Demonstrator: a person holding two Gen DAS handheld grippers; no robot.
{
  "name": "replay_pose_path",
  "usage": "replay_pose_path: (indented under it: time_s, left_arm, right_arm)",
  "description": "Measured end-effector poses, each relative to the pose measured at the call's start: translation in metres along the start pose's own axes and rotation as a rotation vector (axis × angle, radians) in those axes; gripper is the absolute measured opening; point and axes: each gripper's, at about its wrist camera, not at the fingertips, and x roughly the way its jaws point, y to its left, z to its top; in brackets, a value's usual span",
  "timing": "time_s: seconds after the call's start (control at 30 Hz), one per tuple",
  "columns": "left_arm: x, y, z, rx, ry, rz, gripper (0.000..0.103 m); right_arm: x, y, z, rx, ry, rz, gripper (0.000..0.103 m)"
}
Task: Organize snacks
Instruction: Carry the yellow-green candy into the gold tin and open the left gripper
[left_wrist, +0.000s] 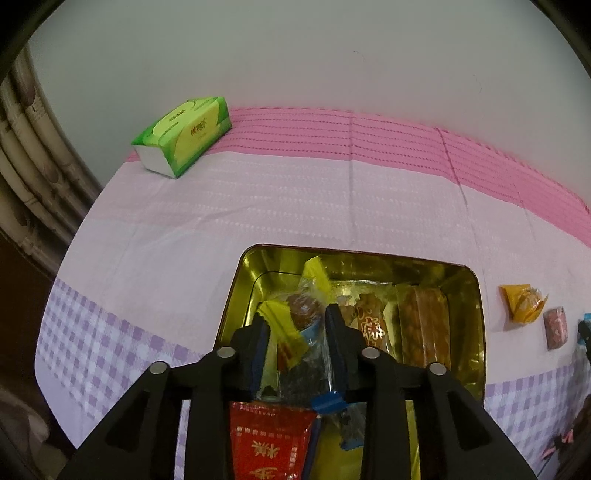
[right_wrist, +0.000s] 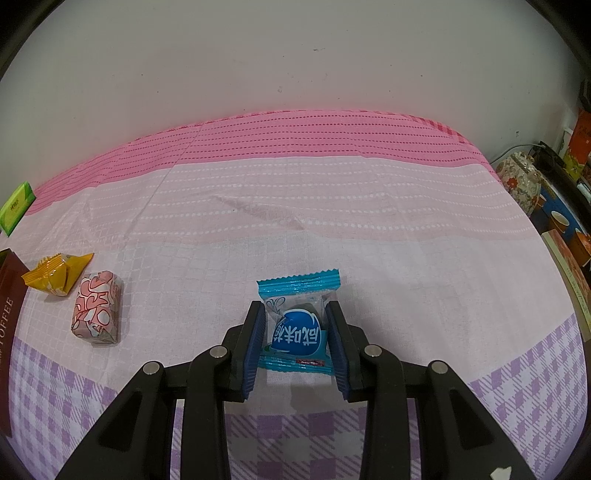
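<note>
In the left wrist view a gold tin (left_wrist: 229, 295) holds several wrapped snacks: a red packet (left_wrist: 269, 439), a yellow one (left_wrist: 280, 321) and a long nut bar (left_wrist: 424, 325). My left gripper (left_wrist: 295, 314) hangs over the tin, open, with a clear packet with blue ends (left_wrist: 314, 369) lying loose between its fingers. In the right wrist view my right gripper (right_wrist: 294, 304) is shut on a blue candy packet (right_wrist: 299, 328) that rests on the pink and purple cloth. An orange-yellow packet (right_wrist: 55, 275) and a pink wrapped sweet (right_wrist: 98, 308) lie to its left.
A green tissue box (left_wrist: 184, 136) stands at the far left of the table by the wall. The tin's brown outer side (right_wrist: 9, 295) shows at the left edge. A floral jar (right_wrist: 521, 181) and stacked boxes crowd the space beyond the table's right end.
</note>
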Motion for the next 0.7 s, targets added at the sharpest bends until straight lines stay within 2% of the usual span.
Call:
replay_pose_path:
  time_s: [0.17,0.37,0.7]
  left_arm:
    - [-0.009,0.001,-0.004,0.009,-0.016,-0.001,0.045]
    - [-0.02,0.004,-0.009,0.009,-0.037,0.009,0.046]
    - [-0.058,0.011,-0.027,-0.009,-0.149,0.076,0.053]
  right_arm:
    - [-0.001,-0.001,0.001,-0.002,0.0,-0.002,0.032]
    - [-0.002,-0.002,0.001,-0.003,0.0,-0.003,0.032]
    - [-0.002,-0.003,0.003,-0.005,0.0,-0.005,0.032]
